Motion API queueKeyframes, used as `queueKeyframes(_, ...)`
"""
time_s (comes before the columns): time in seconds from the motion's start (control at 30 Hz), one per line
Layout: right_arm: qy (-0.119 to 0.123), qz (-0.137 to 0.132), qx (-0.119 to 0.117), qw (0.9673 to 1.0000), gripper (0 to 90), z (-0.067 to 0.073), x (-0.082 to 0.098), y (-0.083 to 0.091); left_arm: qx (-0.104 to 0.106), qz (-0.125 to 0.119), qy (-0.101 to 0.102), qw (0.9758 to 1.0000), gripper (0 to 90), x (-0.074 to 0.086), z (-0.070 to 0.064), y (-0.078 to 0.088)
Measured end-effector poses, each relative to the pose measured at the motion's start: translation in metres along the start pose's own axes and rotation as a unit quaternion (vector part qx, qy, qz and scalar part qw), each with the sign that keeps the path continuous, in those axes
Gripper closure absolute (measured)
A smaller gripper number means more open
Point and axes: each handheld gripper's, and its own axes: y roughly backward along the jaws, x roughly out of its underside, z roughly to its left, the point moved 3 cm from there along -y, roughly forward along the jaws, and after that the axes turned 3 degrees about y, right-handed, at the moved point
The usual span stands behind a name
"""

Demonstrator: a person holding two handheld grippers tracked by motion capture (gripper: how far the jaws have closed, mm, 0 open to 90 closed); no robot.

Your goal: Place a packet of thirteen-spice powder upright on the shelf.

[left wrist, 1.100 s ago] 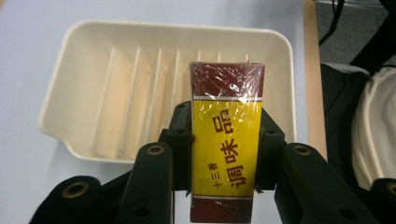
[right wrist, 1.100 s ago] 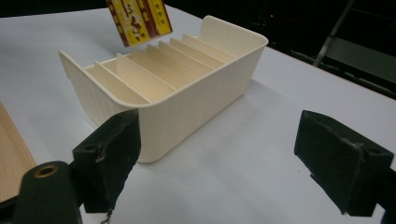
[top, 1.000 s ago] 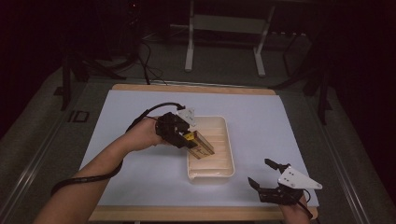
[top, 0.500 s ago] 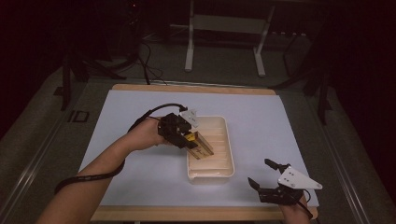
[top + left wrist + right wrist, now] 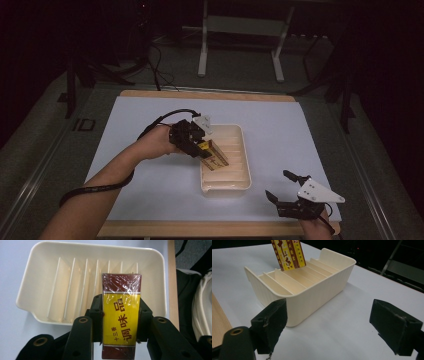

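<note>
A yellow and maroon wrapped box (image 5: 121, 312) with printed characters is clamped between the jaws of my left gripper (image 5: 120, 302), which is shut on its long sides. In the high view the left gripper (image 5: 206, 149) holds the box (image 5: 216, 156) tilted over the left side of a cream tray (image 5: 245, 150) with several upright dividers. From the right gripper view the box (image 5: 288, 253) has its lower end down among the dividers of the tray (image 5: 317, 297). My right gripper (image 5: 276, 183) rests open near the table's front right corner, nothing between its jaws (image 5: 332, 320).
The tray (image 5: 95, 247) stands mid-table on a pale blue mat (image 5: 150, 110) over a wooden tabletop (image 5: 210, 229). Dark floor, cables and a metal stand (image 5: 240, 45) lie beyond the far edge.
</note>
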Motion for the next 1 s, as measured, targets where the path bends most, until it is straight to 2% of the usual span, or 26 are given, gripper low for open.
queueKeyframes(0.2,0.000,0.000,-0.001,1.0000,14.6,0.000,0.000,0.000,-0.004,0.016,-0.017,0.9997,67.6,0.000,-0.005,-0.008)
queueKeyframes(0.5,-0.001,-0.001,0.000,1.0000,14.7,0.000,0.000,0.000,-0.005,0.040,-0.031,0.9987,67.6,-0.002,-0.007,-0.021)
queueKeyframes(0.77,-0.002,-0.001,-0.001,1.0000,14.6,0.000,0.000,0.000,-0.007,0.072,-0.037,0.9967,67.4,-0.006,-0.007,-0.040)
queueKeyframes(0.87,-0.003,-0.002,-0.001,1.0000,14.6,-0.001,0.000,0.001,-0.004,0.071,-0.035,0.9968,67.4,-0.008,-0.007,-0.046)
queueKeyframes(1.0,-0.003,-0.003,-0.001,1.0000,14.6,-0.001,0.000,0.001,0.000,0.049,-0.031,0.9983,67.0,-0.010,-0.005,-0.051)
